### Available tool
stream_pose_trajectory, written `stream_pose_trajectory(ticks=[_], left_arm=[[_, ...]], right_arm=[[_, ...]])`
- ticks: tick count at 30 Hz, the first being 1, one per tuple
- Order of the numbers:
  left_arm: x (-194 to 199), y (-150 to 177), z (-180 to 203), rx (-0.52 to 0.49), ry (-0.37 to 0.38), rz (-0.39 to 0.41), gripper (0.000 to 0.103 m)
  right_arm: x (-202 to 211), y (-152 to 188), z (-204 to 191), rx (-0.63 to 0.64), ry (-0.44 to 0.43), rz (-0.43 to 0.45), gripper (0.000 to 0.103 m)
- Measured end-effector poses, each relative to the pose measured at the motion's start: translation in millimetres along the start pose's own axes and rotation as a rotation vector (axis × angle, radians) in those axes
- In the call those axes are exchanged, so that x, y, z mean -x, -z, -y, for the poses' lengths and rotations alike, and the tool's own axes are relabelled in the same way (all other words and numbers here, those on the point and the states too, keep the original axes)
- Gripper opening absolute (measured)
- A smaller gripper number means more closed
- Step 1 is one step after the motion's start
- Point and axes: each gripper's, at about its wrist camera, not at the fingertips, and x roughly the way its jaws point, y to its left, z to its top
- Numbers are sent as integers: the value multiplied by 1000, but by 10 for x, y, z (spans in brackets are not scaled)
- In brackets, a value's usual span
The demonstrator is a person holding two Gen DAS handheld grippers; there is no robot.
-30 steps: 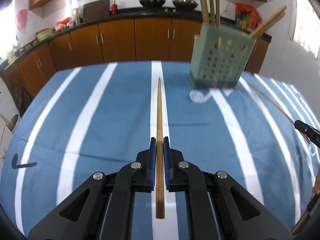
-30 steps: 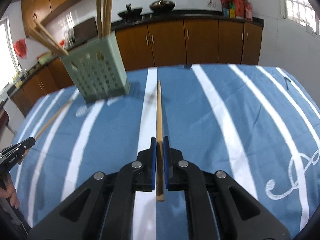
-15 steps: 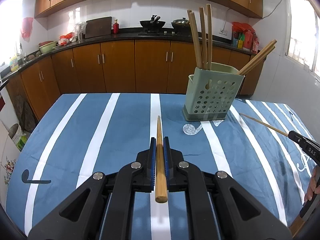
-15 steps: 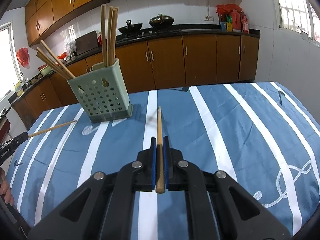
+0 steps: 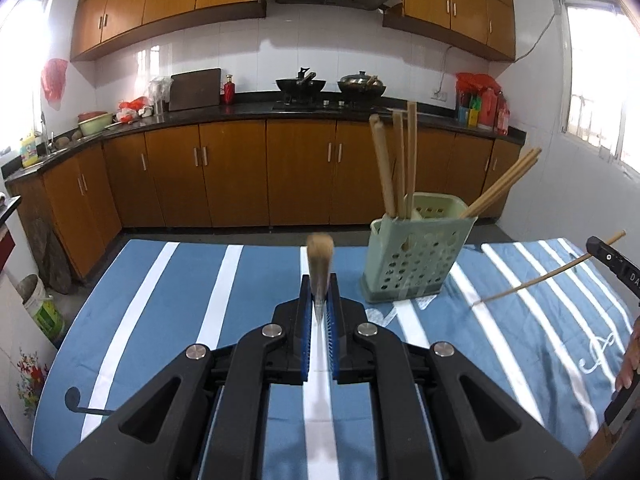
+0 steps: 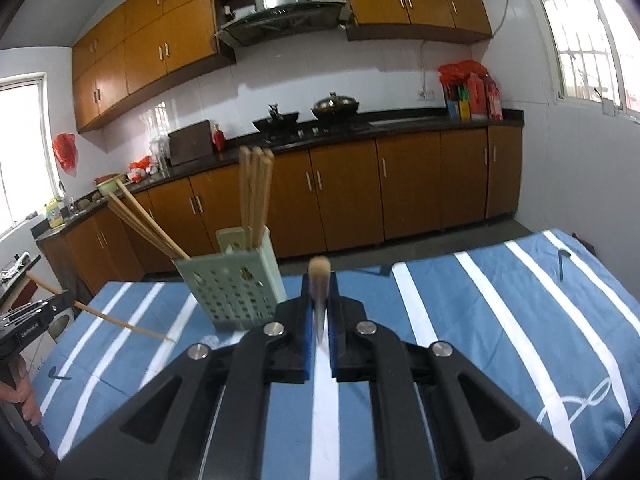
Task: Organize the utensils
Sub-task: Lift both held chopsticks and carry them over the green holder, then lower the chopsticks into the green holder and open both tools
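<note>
My left gripper (image 5: 319,312) is shut on a wooden chopstick (image 5: 320,268), held tilted up with its butt end toward the camera. My right gripper (image 6: 319,308) is shut on another chopstick (image 6: 319,280), tilted the same way. A pale green perforated utensil holder (image 5: 416,260) stands on the striped tablecloth (image 5: 200,300) with several chopsticks (image 5: 394,168) in it. It lies ahead and right of the left gripper, and ahead and left of the right gripper (image 6: 232,284). The right gripper's chopstick also shows in the left wrist view (image 5: 548,276); the left gripper's shows in the right wrist view (image 6: 116,322).
The table carries a blue cloth with white stripes (image 6: 500,320). Brown kitchen cabinets (image 5: 240,168) and a counter with pans (image 5: 332,88) run behind the table. A bucket (image 5: 40,308) stands on the floor at the left.
Both grippers have lifted and tilted up, raising their chopsticks off the cloth until they point steeply down. The holder now appears lower and farther in both views.
</note>
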Motion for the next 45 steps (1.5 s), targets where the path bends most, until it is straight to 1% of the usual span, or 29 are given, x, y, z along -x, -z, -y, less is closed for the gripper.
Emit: stream_pose_trajectory(ticks=[6, 11, 13, 17, 22, 25, 28, 31, 35, 40, 45], left_arm=[[199, -285, 99, -2, 89, 54, 7], [378, -593, 269, -17, 136, 155, 7], [426, -729, 341, -12, 149, 201, 7], [460, -1005, 459, 15, 150, 298, 7], [283, -1215, 551, 38, 130, 359, 7], [113, -1222, 579, 44, 129, 349, 7], [-95, -1148, 573, 50, 129, 335, 7], [-198, -1050, 593, 44, 134, 319, 7], [-276, -972, 628, 37, 141, 293, 7], [-335, -918, 663, 31, 147, 267, 7], [-414, -885, 674, 26, 142, 232, 7]], right_arm=[[254, -346, -194, 22, -75, 95, 7], [497, -685, -402, 34, -156, 196, 7], [552, -812, -491, 42, -172, 236, 7], [495, -1001, -610, 53, -178, 275, 7], [245, -1151, -683, 53, -172, 274, 7], [6, -1169, -698, 54, -161, 237, 7], [-224, -1136, -706, 55, -160, 185, 7], [-359, -1081, -729, 66, -155, 154, 7], [-486, -1040, -738, 62, -154, 125, 7], [-546, -982, -753, 56, -151, 104, 7], [-617, -999, -735, 48, -152, 88, 7]])
